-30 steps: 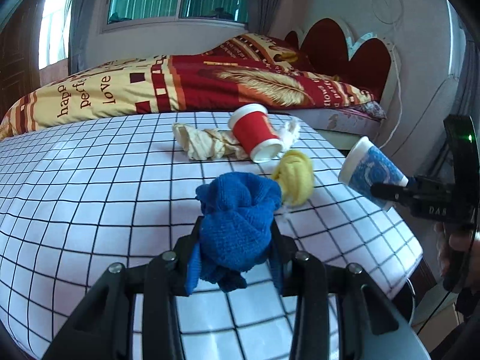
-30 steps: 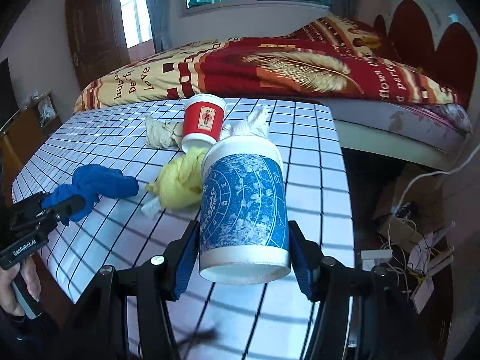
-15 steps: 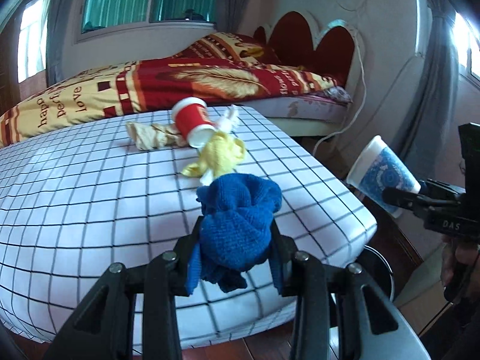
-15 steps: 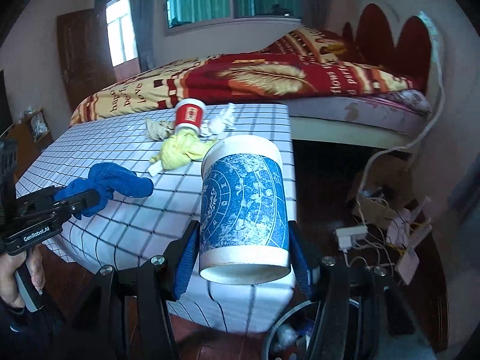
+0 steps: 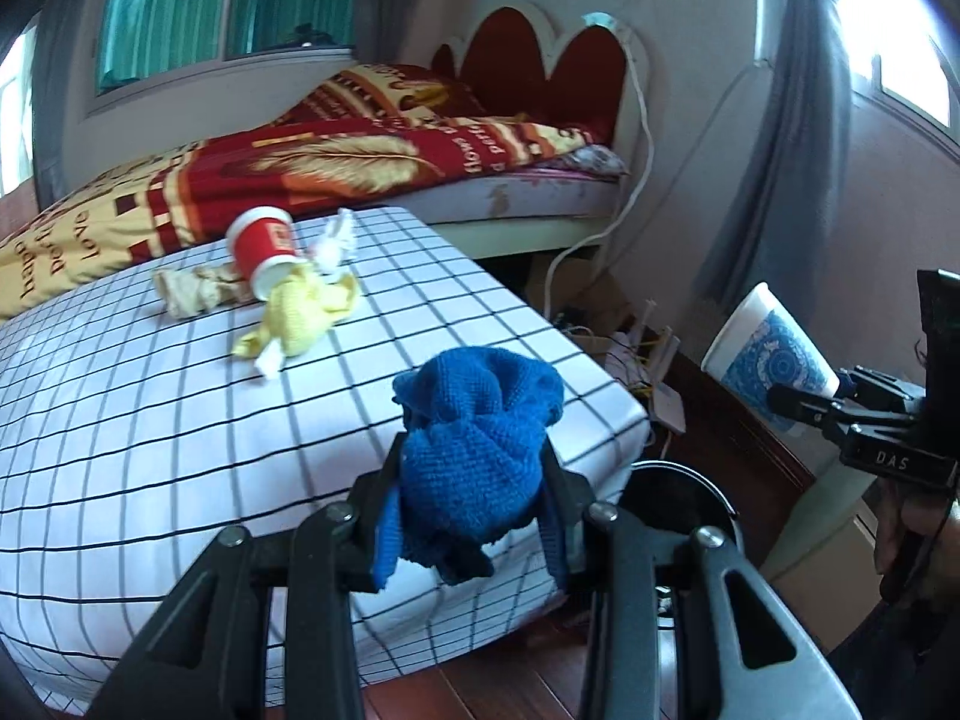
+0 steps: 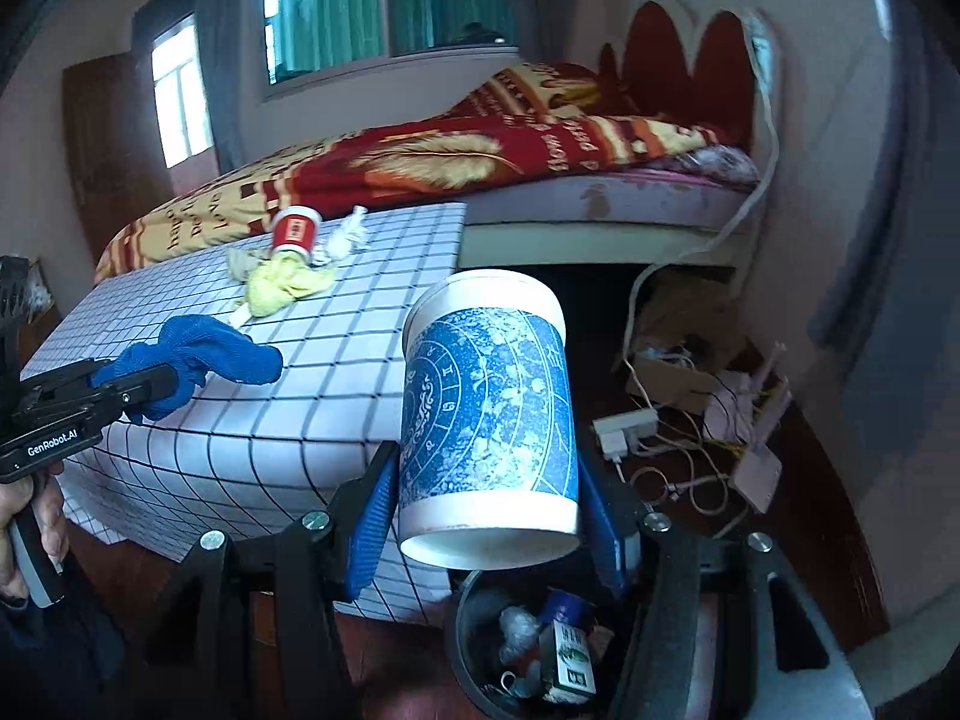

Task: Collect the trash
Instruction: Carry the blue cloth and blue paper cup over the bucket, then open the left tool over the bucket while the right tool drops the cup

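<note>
My left gripper (image 5: 474, 468) is shut on a blue knitted cloth (image 5: 477, 450) and holds it above the table's near right corner; the cloth also shows in the right wrist view (image 6: 198, 360). My right gripper (image 6: 489, 480) is shut on a blue-and-white paper cup (image 6: 489, 420), held upside down over a dark round trash bin (image 6: 474, 654) with litter inside. The cup (image 5: 768, 360) and the bin's rim (image 5: 684, 480) also show in the left wrist view. A red paper cup (image 5: 264, 252), a yellow cloth (image 5: 300, 318) and crumpled paper (image 5: 192, 294) lie on the table.
The checkered tablecloth (image 5: 150, 420) covers the table. A bed with a red and yellow blanket (image 5: 300, 174) stands behind it. Cables, a power strip (image 6: 624, 426) and a cardboard box lie on the wooden floor at the right.
Both grippers have moved right and off the table's edge with their loads. The trash bin has come into view below the blue-and-white cup.
</note>
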A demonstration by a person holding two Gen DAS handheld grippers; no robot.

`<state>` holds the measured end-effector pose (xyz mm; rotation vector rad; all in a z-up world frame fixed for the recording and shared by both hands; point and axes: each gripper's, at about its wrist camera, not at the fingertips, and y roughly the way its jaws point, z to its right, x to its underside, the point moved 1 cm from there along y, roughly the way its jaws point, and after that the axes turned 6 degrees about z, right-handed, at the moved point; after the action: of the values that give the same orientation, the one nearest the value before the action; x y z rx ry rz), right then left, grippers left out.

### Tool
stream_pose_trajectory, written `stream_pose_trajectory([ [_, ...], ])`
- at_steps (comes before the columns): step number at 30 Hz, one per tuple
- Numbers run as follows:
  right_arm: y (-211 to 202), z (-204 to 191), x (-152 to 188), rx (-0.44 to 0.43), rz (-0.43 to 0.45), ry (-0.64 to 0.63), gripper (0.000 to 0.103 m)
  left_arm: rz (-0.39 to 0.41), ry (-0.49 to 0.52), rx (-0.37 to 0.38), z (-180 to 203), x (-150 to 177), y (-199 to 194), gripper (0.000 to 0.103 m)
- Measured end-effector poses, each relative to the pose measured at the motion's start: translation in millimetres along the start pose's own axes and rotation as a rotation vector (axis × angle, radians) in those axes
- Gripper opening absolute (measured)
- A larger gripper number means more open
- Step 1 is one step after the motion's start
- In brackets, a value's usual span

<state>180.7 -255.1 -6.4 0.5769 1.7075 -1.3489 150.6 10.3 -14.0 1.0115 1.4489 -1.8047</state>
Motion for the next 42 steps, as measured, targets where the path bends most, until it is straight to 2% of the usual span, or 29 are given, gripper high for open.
stream_pose_trajectory([
  [18,-45.0,65.9,58.9,0.116,-0.037,0.074,0.059,-0.052,0.105,0.168,96.7,12.2,25.1,0.039],
  [25,-54.2,85.3,76.2,0.143,-0.061,0.103,0.059,-0.081,0.129,0.211,122.4,21.9,33.3,0.039],
  [42,-16.7,89.9,121.0,0.123,-0.211,0.074,0.059,-0.217,0.170,0.272,153.4,65.1,72.2,0.039],
])
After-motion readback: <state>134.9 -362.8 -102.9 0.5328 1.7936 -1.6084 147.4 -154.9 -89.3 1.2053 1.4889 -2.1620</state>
